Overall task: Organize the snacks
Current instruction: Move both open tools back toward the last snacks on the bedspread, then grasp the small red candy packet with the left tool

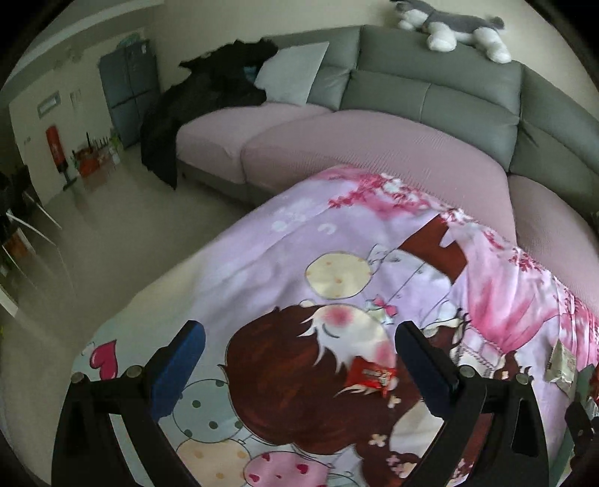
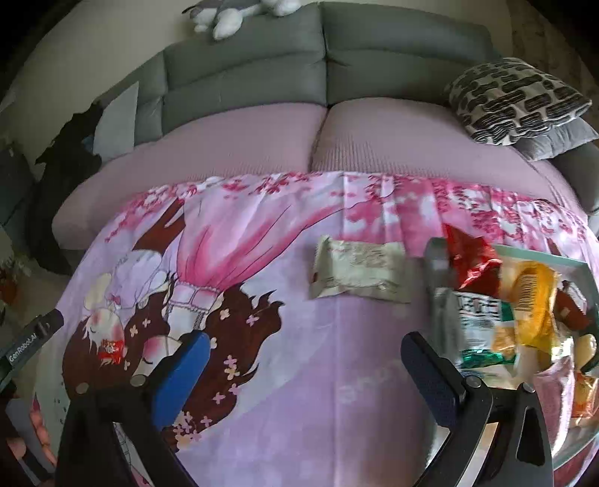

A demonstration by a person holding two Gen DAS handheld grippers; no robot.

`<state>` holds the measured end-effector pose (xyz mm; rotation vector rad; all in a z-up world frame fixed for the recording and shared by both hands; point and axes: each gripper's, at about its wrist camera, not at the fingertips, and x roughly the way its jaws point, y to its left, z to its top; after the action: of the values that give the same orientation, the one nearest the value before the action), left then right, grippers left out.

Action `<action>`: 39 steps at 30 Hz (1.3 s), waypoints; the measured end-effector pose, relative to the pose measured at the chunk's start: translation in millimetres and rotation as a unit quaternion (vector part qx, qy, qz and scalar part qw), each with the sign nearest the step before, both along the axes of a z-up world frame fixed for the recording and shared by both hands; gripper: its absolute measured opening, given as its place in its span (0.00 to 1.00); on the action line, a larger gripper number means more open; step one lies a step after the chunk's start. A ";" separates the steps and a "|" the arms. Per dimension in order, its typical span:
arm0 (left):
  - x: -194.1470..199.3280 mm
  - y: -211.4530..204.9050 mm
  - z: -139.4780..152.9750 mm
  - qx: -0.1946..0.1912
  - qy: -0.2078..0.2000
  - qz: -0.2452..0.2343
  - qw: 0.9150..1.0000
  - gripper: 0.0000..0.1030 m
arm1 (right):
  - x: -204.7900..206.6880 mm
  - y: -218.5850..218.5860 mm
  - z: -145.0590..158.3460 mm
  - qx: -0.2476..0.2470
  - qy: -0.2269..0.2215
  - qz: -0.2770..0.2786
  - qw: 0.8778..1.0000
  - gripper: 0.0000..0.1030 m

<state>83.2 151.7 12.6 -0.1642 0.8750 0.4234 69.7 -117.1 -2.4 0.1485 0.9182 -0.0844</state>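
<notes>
A small red snack packet (image 1: 370, 375) lies on the pink cartoon cloth (image 1: 262, 262), just inside the right finger of my open left gripper (image 1: 299, 371), which hovers over it. The same red packet (image 2: 111, 347) shows far left in the right wrist view. A beige snack packet (image 2: 357, 274) lies flat on the cloth (image 2: 337, 356), ahead of my open right gripper (image 2: 305, 371), which holds nothing. The beige packet (image 1: 561, 362) also appears at the right edge of the left wrist view. A pale green tray (image 2: 543, 258) at the right holds several snack packets in red, yellow and green.
A grey sofa (image 1: 430, 90) with pink seat covers lies just behind the cloth. A plush dog (image 1: 449, 26) rests on its back, a black-and-white patterned cushion (image 2: 516, 99) at the right, black clothing (image 1: 209, 97) at the left. Bare floor (image 1: 131, 224) lies to the left.
</notes>
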 end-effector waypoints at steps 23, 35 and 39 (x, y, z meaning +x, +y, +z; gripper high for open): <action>25.1 -24.7 -66.2 -0.053 0.106 -0.090 0.989 0.69 | 10.0 4.9 -21.7 -0.007 0.034 0.004 0.999 1.00; 30.7 -37.2 -66.9 -0.033 0.108 -0.120 0.986 0.31 | 9.2 -1.7 -22.0 -0.001 0.034 -0.006 0.999 1.00; 31.4 -43.6 -67.7 -0.022 0.112 -0.129 0.985 0.28 | 9.7 -6.1 -22.5 0.005 0.036 -0.011 0.999 1.00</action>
<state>114.7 108.1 -55.1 -0.0415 1.1123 0.1821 79.4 -123.2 -24.9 0.1664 0.9883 -0.1066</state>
